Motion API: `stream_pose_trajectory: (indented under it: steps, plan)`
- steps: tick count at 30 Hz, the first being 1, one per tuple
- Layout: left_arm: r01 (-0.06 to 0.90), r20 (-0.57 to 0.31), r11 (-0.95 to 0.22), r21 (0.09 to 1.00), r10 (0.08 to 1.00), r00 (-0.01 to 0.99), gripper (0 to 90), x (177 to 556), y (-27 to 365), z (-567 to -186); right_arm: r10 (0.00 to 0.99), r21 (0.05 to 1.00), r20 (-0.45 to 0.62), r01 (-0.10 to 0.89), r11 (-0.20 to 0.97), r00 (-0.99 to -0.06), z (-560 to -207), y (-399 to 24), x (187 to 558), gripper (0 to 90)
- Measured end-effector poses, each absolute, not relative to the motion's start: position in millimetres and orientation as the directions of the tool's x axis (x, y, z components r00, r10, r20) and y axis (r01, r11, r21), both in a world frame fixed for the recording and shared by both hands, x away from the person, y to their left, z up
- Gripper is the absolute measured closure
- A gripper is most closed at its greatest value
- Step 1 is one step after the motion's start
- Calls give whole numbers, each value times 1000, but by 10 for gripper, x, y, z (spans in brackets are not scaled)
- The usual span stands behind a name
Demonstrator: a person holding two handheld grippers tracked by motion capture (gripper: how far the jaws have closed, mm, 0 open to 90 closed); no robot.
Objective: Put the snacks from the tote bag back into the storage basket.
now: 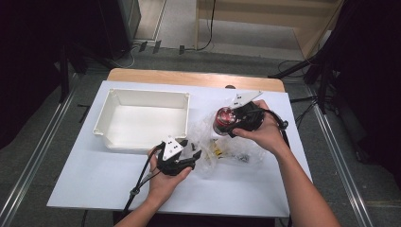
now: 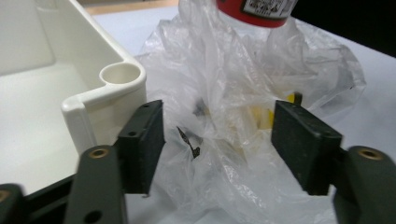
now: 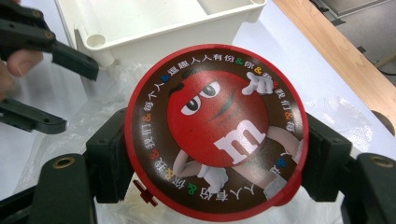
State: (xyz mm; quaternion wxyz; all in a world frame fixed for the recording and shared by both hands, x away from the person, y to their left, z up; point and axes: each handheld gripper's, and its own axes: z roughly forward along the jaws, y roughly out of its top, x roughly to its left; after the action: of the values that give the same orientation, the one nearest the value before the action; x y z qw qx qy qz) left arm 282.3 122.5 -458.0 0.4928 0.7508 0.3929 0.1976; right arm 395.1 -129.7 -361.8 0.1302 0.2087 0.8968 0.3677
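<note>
The high view looks down and forward over the whole white worktop (image 1: 94, 184) from its near side. The left gripper view sits low and close, facing the clear bag (image 2: 224, 93). The right gripper view looks steeply down, very near. All three share the white tray (image 1: 142, 118) corner.

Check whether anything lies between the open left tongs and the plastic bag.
Nothing visible does. The left tongs stand open with the crumpled bag already bulging into the gap between them. The white bin sits just beside one jaw, off to the side, not in the path.
</note>
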Motion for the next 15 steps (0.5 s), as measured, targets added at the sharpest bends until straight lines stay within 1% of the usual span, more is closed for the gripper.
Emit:
stream_pose_trajectory:
  steps: [1, 4, 10, 12, 13, 15]
  plan:
    - [397, -94, -207, 894, 780, 619, 276, 2817, 1221, -4582, 470, 711, -85, 277, 646, -879, -3612, -1289, 3941, 261]
    - [396, -98, -213, 893, 767, 635, 171, 2797, 1227, -4577, 462, 713, -81, 273, 646, -883, -3590, -1286, 3924, 261]
    - [380, -104, -208, 901, 748, 656, 95, 2751, 1319, -4558, 458, 723, -73, 269, 636, -886, -3550, -1288, 3917, 261]
    - [376, -96, -208, 903, 755, 649, 62, 2747, 1367, -4553, 459, 724, -74, 268, 635, -885, -3530, -1278, 3912, 261]
    - [372, -100, -200, 906, 755, 649, 24, 2743, 1398, -4547, 460, 725, -73, 270, 634, -885, -3514, -1270, 3909, 261]
    - [373, -102, -186, 909, 768, 632, 6, 2742, 1460, -4533, 459, 727, -80, 263, 634, -885, -3490, -1256, 3909, 261]
